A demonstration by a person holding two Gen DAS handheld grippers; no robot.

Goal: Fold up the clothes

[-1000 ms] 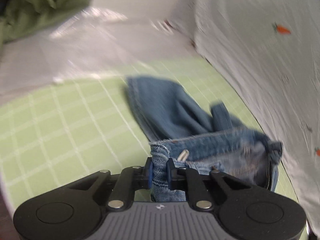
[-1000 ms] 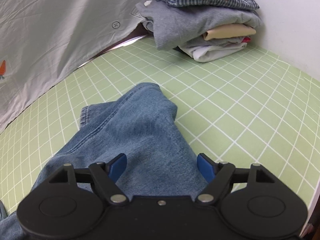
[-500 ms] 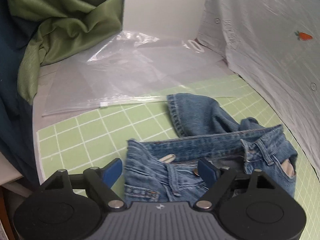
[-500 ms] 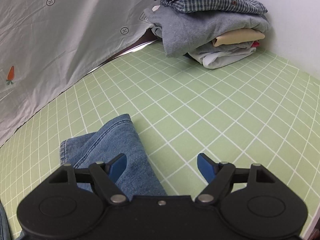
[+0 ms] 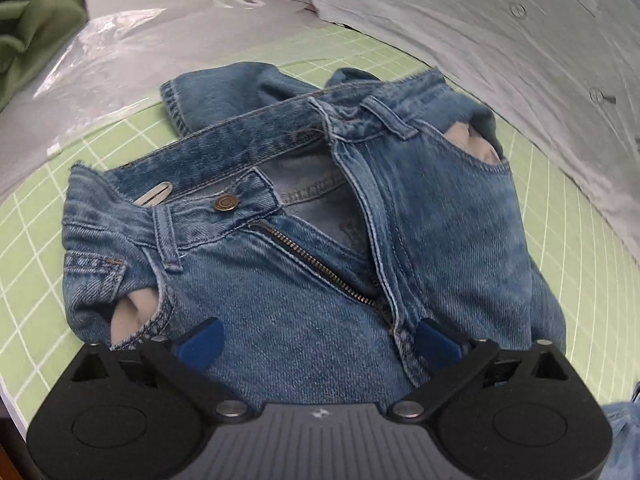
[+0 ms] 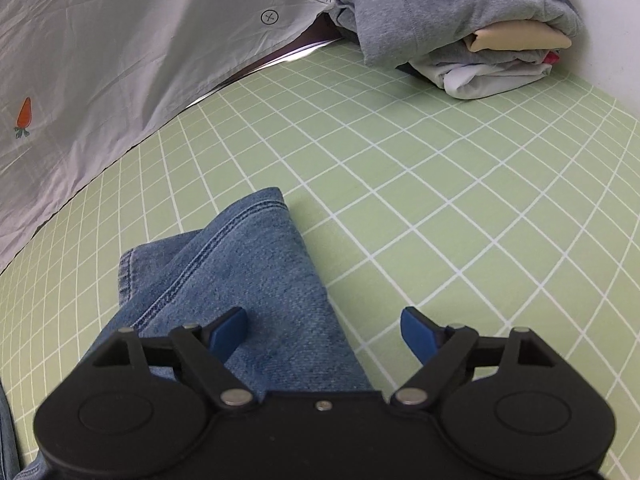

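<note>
A pair of blue jeans [image 5: 304,280] lies crumpled on the green grid mat [image 5: 36,240], waistband up, fly unzipped, brass button showing. My left gripper [image 5: 318,344] hovers over the fly area, its jaws opening wide with denim below them and no pad pressing on it. In the right wrist view a jeans leg end [image 6: 248,264] lies flat on the mat [image 6: 440,200]. My right gripper [image 6: 324,330] stands above that leg, jaws opening, with the leg's right edge between the blue pads and untouched.
A stack of folded clothes [image 6: 460,28] sits at the mat's far right corner. A grey sheet with carrot prints [image 6: 100,72] borders the mat. Clear plastic bags [image 5: 120,52] and green fabric [image 5: 32,24] lie beyond the mat's far left.
My left gripper let go of the waistband, opened wide and moved closer over the jeans. The right gripper stayed open; the leg slid back under it, then came further forward again.
</note>
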